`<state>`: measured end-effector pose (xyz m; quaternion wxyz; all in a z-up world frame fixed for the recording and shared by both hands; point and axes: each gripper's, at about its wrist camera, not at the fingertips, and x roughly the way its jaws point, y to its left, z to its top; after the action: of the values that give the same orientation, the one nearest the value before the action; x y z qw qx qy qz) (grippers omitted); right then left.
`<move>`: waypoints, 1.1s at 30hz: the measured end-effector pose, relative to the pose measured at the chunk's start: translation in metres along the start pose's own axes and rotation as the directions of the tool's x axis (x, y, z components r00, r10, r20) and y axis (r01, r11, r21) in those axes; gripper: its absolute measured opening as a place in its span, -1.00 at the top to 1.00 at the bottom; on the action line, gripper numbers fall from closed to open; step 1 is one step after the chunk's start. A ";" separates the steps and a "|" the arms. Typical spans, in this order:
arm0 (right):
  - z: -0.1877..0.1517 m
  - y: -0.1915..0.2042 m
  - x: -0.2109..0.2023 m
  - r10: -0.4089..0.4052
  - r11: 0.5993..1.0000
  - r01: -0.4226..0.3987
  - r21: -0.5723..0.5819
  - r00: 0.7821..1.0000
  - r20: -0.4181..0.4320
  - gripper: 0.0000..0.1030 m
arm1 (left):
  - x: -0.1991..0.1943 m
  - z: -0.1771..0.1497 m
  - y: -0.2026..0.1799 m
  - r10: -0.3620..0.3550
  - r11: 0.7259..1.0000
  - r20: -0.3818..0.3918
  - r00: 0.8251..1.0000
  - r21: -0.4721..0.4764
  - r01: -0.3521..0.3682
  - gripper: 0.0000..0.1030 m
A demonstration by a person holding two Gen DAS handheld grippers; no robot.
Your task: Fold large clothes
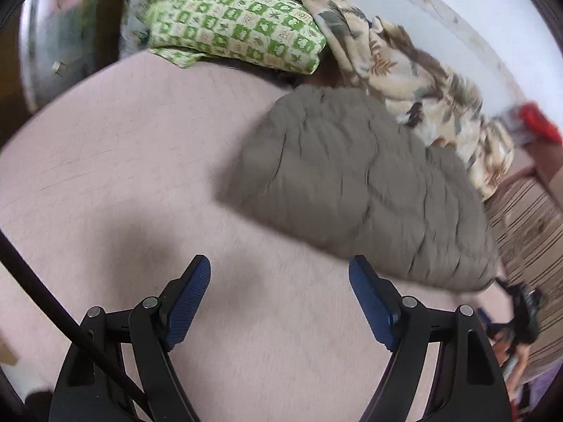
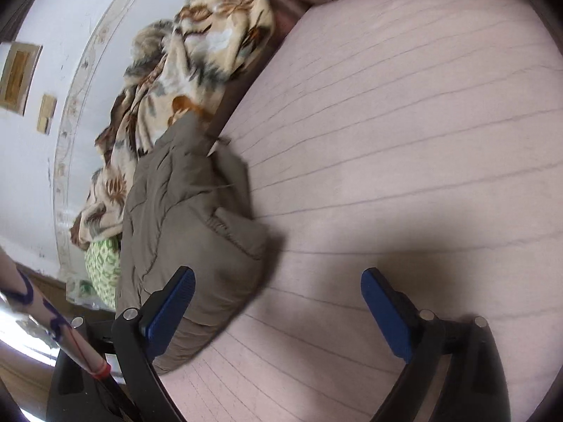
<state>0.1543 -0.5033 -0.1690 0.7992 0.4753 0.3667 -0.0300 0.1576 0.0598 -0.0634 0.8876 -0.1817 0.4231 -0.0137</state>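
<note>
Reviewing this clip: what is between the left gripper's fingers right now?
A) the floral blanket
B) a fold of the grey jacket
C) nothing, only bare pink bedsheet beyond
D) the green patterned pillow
C: the left gripper stands open over the pink bedsheet, with the grey jacket lying ahead and to its right.

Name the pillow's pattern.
Green and cream checks with leaf motifs on the pillow; clearest in the left wrist view.

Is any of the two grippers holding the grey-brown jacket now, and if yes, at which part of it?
Nothing is held. The left gripper and the right gripper both stand open over the pink bed cover; the folded jacket lies free beside them.
</note>
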 end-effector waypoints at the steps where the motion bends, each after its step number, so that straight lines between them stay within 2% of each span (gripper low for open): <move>1: 0.001 0.006 0.007 0.016 1.000 -0.016 -0.016 1.000 -0.013 -0.90 | 0.008 0.009 0.003 -0.014 1.000 -0.008 1.000 -0.006 0.014 -0.55; 4: -0.001 0.027 0.032 0.089 0.994 -0.093 -0.054 0.993 -0.074 -0.90 | 0.034 0.034 0.010 -0.049 0.999 -0.024 0.998 -0.008 0.049 -0.55; 7: -0.007 0.045 0.053 0.093 0.988 -0.107 -0.115 0.988 -0.120 -0.91 | 0.060 0.057 0.017 -0.129 0.991 -0.041 0.991 -0.038 0.127 -0.55; 11: -0.009 0.058 0.072 0.086 0.982 -0.108 -0.152 0.986 -0.144 -0.98 | 0.091 0.090 0.033 -0.147 0.984 -0.020 0.989 -0.099 0.145 -0.55; 13: -0.006 0.058 0.080 0.090 0.982 -0.113 -0.150 0.984 -0.153 -1.00 | 0.115 0.107 0.044 -0.201 0.970 -0.044 0.979 -0.147 0.192 -0.57; 16: 0.001 0.060 0.085 0.103 0.982 -0.126 -0.142 0.982 -0.160 -1.00 | 0.155 0.122 0.045 -0.322 0.939 -0.142 0.936 -0.173 0.297 -0.65; 18: 0.005 0.059 0.090 0.116 0.984 -0.136 -0.118 0.980 -0.160 -1.00 | 0.176 0.124 0.033 -0.358 0.932 -0.216 0.908 -0.148 0.332 -0.78; 19: 0.006 0.058 0.092 0.119 0.985 -0.137 -0.107 0.981 -0.156 -1.00 | 0.185 0.124 0.024 -0.343 0.939 -0.248 0.906 -0.129 0.320 -0.85; 21: 0.008 0.060 0.095 0.109 0.987 -0.125 -0.101 0.983 -0.147 -1.00 | 0.192 0.125 0.014 -0.304 0.952 -0.273 0.913 -0.112 0.284 -0.86; 22: 0.008 0.061 0.097 0.099 0.988 -0.114 -0.105 0.985 -0.142 -1.00 | 0.192 0.126 0.012 -0.291 0.956 -0.272 0.917 -0.118 0.268 -0.82; 24: 0.007 0.065 0.098 0.072 0.990 -0.087 -0.115 0.989 -0.130 -0.97 | 0.186 0.125 0.011 -0.277 0.958 -0.263 0.924 -0.144 0.247 -0.49; 26: 0.007 0.070 0.095 0.059 0.990 -0.075 -0.120 0.990 -0.132 -0.66 | 0.171 0.125 0.004 -0.244 0.967 -0.244 0.939 -0.129 0.218 -0.06; 28: 0.009 0.076 0.087 0.068 0.987 -0.087 -0.132 0.988 -0.138 -0.27 | 0.156 0.125 -0.002 -0.207 0.977 -0.239 0.949 -0.104 0.187 0.14; 30: 0.009 0.081 0.077 0.077 0.985 -0.095 -0.142 0.989 -0.130 -0.10 | 0.140 0.123 -0.008 -0.186 0.982 -0.245 0.952 -0.089 0.169 0.21; 33: 0.004 0.086 0.057 0.075 0.984 -0.092 -0.151 0.990 -0.115 -0.05 | 0.117 0.113 -0.012 -0.163 0.987 -0.249 0.955 -0.052 0.154 0.25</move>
<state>0.2326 -0.4423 -0.1395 0.8134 0.4271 0.3906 0.0585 0.3193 0.0625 -0.0814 0.8196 -0.2260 0.5168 -0.1011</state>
